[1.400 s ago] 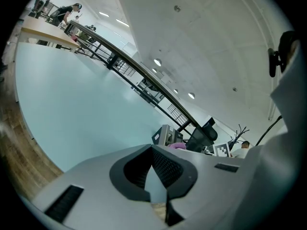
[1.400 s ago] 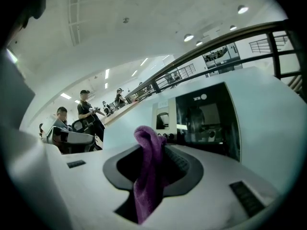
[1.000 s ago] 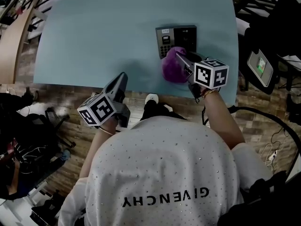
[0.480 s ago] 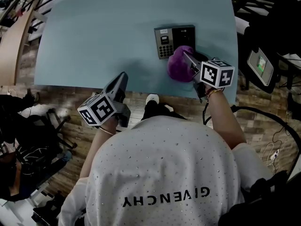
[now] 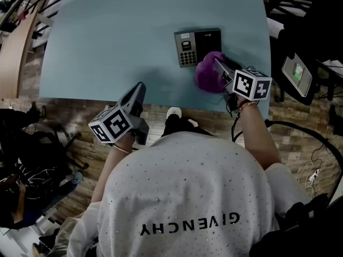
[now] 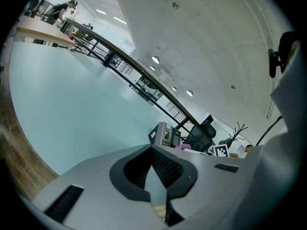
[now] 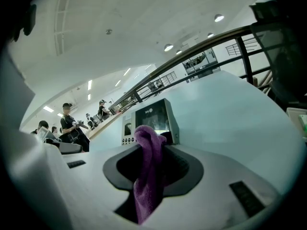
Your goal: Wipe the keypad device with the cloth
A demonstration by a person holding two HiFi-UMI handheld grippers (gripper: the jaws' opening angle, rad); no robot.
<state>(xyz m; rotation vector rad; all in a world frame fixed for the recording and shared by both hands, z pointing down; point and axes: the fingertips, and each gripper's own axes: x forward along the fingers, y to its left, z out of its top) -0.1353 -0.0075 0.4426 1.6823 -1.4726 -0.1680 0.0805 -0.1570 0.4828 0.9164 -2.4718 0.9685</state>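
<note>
**Item 1. Grey-and-black keypad device**. It lies flat on the pale blue bench, toward the far right. The grey key panel is on its left half and the dark screen panel on its right. In the right gripper view it stands just beyond the jaws.

**Item 2. Purple fleecy cloth**. It is bunched into a wad at the device's near right corner, touching or overlapping the near edge of the dark panel. The key panel is uncovered.

**Item 3. Right gripper**. Its jaws are closed tight on a fold of the cloth, and the rest of the wad hangs ahead of and below the tips.

**Item 4. Left gripper**. Its jaws are drawn together with nothing between them. It hangs over the bench's near edge, well apart from the device.

**Handling note (judgement).** The step in hand looks like wiping the device's face.
- Keep the jaws clamped so the fold does not slip out.
- Lower the wad until the fabric, not the jaw tips, bears on the surface.
- Draw it from the dark panel leftward over the keys in overlapping passes.
- Use light pressure, since the device looks unfixed and may skid across the smooth bench.
- The idle left gripper could brace its left edge.
</note>
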